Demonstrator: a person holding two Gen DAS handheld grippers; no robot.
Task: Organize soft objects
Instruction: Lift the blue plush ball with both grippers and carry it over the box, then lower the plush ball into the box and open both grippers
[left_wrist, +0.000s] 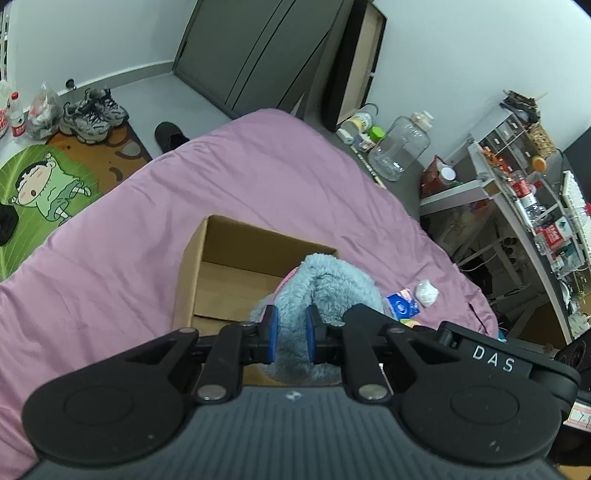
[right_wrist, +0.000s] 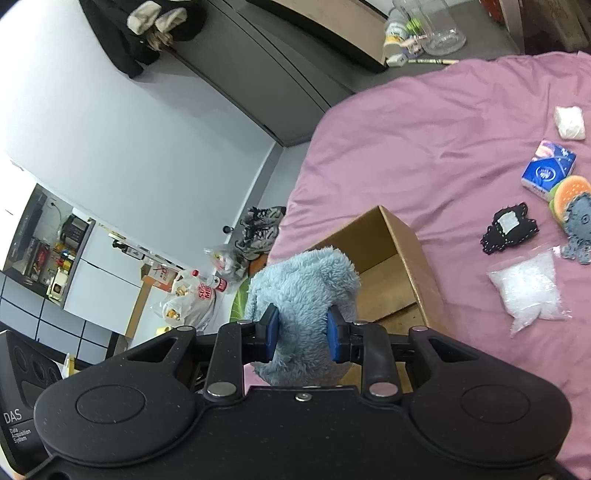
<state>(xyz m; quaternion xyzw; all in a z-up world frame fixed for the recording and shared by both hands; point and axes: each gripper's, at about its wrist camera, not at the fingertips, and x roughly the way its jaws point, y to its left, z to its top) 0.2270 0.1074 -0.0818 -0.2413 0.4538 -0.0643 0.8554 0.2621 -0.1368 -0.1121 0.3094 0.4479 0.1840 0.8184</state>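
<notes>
A fluffy light-blue plush cloth (left_wrist: 325, 288) hangs between both grippers above an open cardboard box (left_wrist: 229, 273) on the pink bedspread. My left gripper (left_wrist: 291, 334) is shut on one end of it. The other end of the plush cloth (right_wrist: 303, 291) is squeezed between the blue pads of my right gripper (right_wrist: 303, 334), just in front of the cardboard box (right_wrist: 391, 266). Loose on the bed to the right lie a blue tissue pack (right_wrist: 548, 171), a white wad (right_wrist: 570, 122), a burger-shaped toy (right_wrist: 570, 195), a black patch (right_wrist: 509, 227), a grey knitted piece (right_wrist: 580, 230) and a bag of white filling (right_wrist: 530, 290).
The pink bedspread (left_wrist: 110, 266) fills most of the left wrist view. Shoes (left_wrist: 92, 112) and a cartoon mat (left_wrist: 44, 184) lie on the floor beyond it. A cluttered shelf (left_wrist: 532, 192) and a clear jug (left_wrist: 400, 147) stand to the right.
</notes>
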